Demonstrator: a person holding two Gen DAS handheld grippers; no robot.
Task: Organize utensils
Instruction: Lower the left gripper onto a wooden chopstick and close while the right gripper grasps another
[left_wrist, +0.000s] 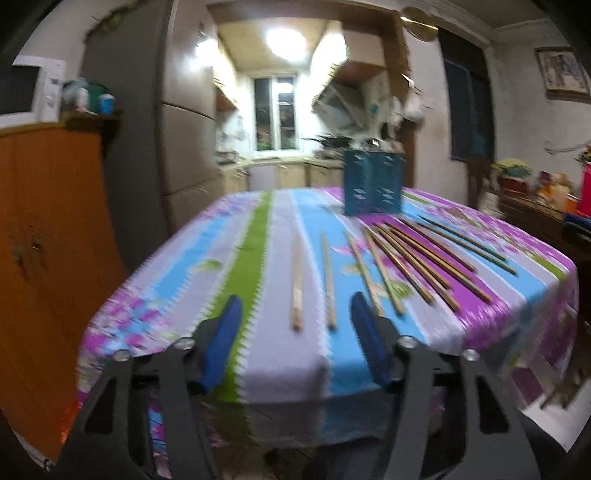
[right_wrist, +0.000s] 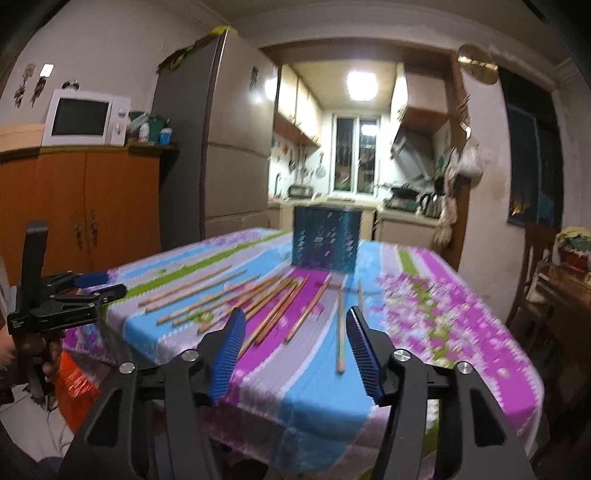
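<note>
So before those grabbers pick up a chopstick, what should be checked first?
1. Left hand-held gripper empty, jaws apart: ok.
2. Right hand-held gripper empty, jaws apart: ok.
3. Chopsticks lying flat on the tablecloth: ok.
4. Blue holder upright at the far end: ok.
5. Holder empty inside: cannot tell.
6. Nearest chopstick lined up between the right pads: ok.
</note>
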